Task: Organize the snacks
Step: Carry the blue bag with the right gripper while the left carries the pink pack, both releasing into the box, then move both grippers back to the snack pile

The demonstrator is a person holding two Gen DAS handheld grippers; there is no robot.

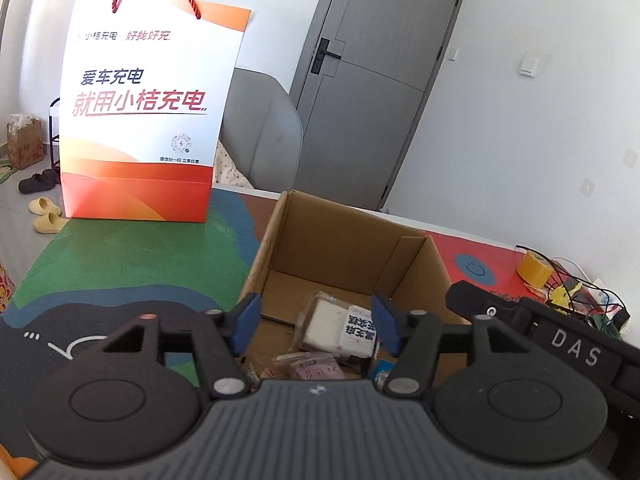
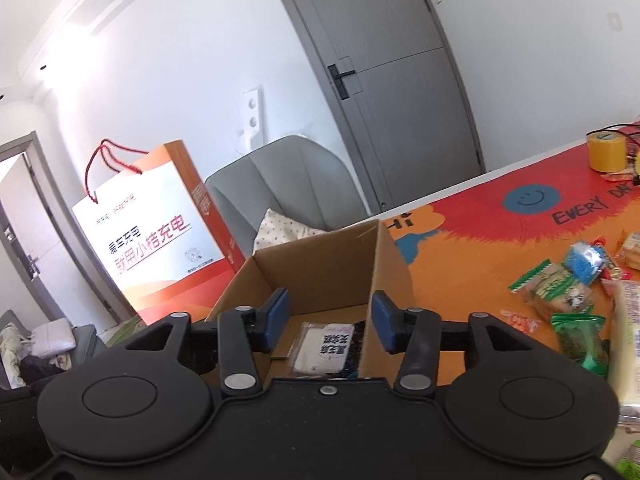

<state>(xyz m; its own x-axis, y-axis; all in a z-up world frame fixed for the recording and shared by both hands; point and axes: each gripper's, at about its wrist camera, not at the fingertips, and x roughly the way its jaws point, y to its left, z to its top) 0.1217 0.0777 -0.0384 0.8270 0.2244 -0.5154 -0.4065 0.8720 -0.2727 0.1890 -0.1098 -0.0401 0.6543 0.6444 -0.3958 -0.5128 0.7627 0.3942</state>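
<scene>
1. From my left wrist camera, my left gripper point(image 1: 316, 326) hangs over the near rim of the open brown cardboard box point(image 1: 352, 236). Its blue-padded jaws stand wide apart with nothing pressed between them.
2. In the box, below those jaws, lies a clear-wrapped white snack packet with a black-lettered label point(image 1: 340, 328), and nearer me a pinkish wrapped snack point(image 1: 312, 366).
3. Behind the box, to the left, a tall white and orange paper gift bag with red cord handles point(image 1: 148, 112) stands upright on the colourful painted tabletop point(image 1: 132, 264). A yellow roll of tape point(image 1: 534, 268) sits far right, and my right gripper's black body juts in at the right edge.
4. From my right wrist camera, my right gripper point(image 2: 328, 320) is also over the box, jaws moderately apart and empty, the same white packet below them.
5. To the right, outside the box, loose wrapped snacks in green, blue and pale packets point(image 2: 572, 292) lie scattered on the tabletop.
</scene>
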